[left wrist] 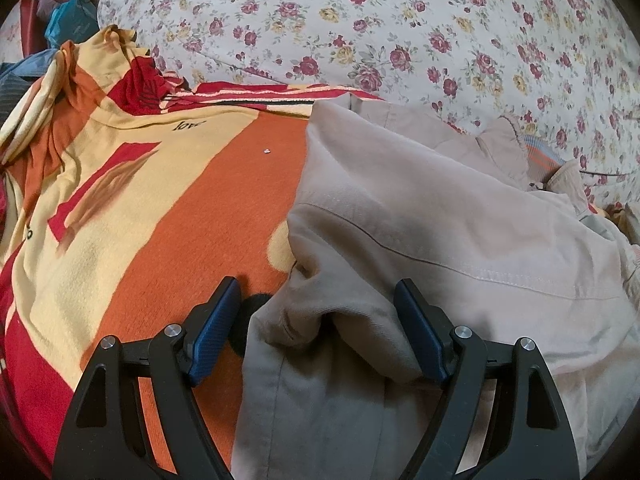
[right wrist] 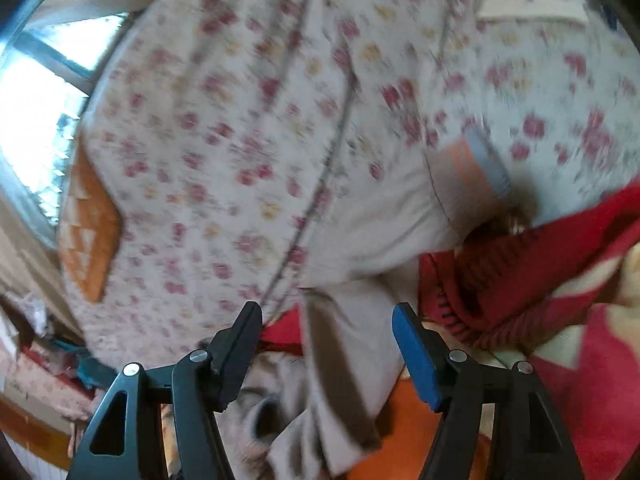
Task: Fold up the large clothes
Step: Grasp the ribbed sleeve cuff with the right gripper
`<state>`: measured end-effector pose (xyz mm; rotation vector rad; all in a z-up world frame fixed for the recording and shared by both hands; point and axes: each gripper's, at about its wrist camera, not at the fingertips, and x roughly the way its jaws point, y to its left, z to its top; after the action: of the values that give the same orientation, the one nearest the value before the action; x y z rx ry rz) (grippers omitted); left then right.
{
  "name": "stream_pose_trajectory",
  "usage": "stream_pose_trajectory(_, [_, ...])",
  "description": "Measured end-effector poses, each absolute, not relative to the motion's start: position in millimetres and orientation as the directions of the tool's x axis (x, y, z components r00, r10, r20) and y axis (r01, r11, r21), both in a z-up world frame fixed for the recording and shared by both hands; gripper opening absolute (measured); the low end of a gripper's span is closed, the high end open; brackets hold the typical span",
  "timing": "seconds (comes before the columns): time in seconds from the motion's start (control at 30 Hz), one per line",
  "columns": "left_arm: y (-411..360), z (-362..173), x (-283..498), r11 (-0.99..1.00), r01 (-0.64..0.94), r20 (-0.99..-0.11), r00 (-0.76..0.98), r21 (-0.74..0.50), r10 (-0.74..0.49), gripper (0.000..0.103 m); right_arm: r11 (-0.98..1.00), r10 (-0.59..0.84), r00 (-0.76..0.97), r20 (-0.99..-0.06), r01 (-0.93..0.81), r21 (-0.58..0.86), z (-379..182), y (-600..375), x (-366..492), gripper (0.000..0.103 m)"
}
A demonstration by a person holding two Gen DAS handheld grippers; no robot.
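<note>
A large beige garment (left wrist: 432, 216) lies crumpled on an orange, yellow and red blanket (left wrist: 168, 200). Its striped orange and grey cuff (left wrist: 540, 158) shows at the right. My left gripper (left wrist: 318, 292) is open, with its jaws on either side of a bunched fold of the beige cloth. In the blurred right wrist view, my right gripper (right wrist: 326, 316) is open over a strip of the same beige garment (right wrist: 352, 340). The striped cuff (right wrist: 480, 168) shows further off.
A floral quilt (left wrist: 400, 32) covers the bed beyond the blanket and fills the right wrist view (right wrist: 240, 140). A red knitted cloth (right wrist: 520, 280) lies at the right. A window (right wrist: 36, 120) is at the left. Bags and clutter (left wrist: 60, 20) sit at the far left.
</note>
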<state>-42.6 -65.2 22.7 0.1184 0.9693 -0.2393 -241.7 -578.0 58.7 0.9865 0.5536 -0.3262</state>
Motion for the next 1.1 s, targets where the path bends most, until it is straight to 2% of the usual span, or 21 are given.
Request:
stream_pose_trajectory(0.17, [-66.1,21.6,-41.2,0.967,0.253,-0.827,0.543,-0.005,-0.146,0.08,0.418,-0.075,0.789,-0.61,0.58,0.699,20.8,-601.1,-212.9,0.066])
stream_pose_trajectory(0.23, [-66.1,21.6,-40.7,0.967,0.254,-0.827,0.543,-0.005,-0.147,0.081,0.39,-0.104,0.787,-0.608,0.594,0.703,11.1,-611.3,-204.6,0.051])
stream_pose_trajectory(0.3, [-66.2,21.4,-40.3,0.967,0.253,-0.827,0.542,-0.006,-0.147,0.081,0.38,-0.136,0.785,-0.604,0.604,0.701,8.5,-621.1,-199.5,0.024])
stream_pose_trajectory(0.37, [-67.0,20.7,-39.3,0.967,0.254,-0.828,0.541,-0.008,-0.149,0.082,0.374,-0.169,0.79,-0.589,0.605,0.703,13.5,-632.1,-199.6,0.007])
stream_pose_trajectory(0.4, [-67.3,20.5,-38.6,0.967,0.254,-0.828,0.54,-0.008,-0.149,0.082,0.376,-0.179,0.793,-0.582,0.602,0.704,17.4,-636.2,-201.7,0.005])
stream_pose_trajectory(0.53, [-67.8,21.3,-37.8,0.967,0.253,-0.829,0.541,-0.003,-0.144,0.082,0.489,-0.224,0.838,-0.497,0.538,0.686,69.1,-643.1,-227.5,0.002])
stream_pose_trajectory(0.77, [-64.8,26.3,-41.0,0.969,0.245,-0.824,0.55,0.006,-0.134,0.081,0.631,-0.143,0.937,-0.318,0.333,0.701,167.6,-623.6,-279.0,0.002])
stream_pose_trajectory(0.9, [-60.0,36.2,-45.2,0.972,0.234,-0.806,0.577,0.003,-0.136,0.081,0.724,-0.036,0.965,-0.258,0.204,0.659,217.5,-582.5,-287.8,0.002])
stream_pose_trajectory(1.1, [-43.4,64.0,-51.8,0.973,0.223,-0.756,0.627,-0.058,-0.189,0.081,0.815,0.246,0.95,-0.193,-0.094,0.572,283.0,-483.6,-277.6,0.002])
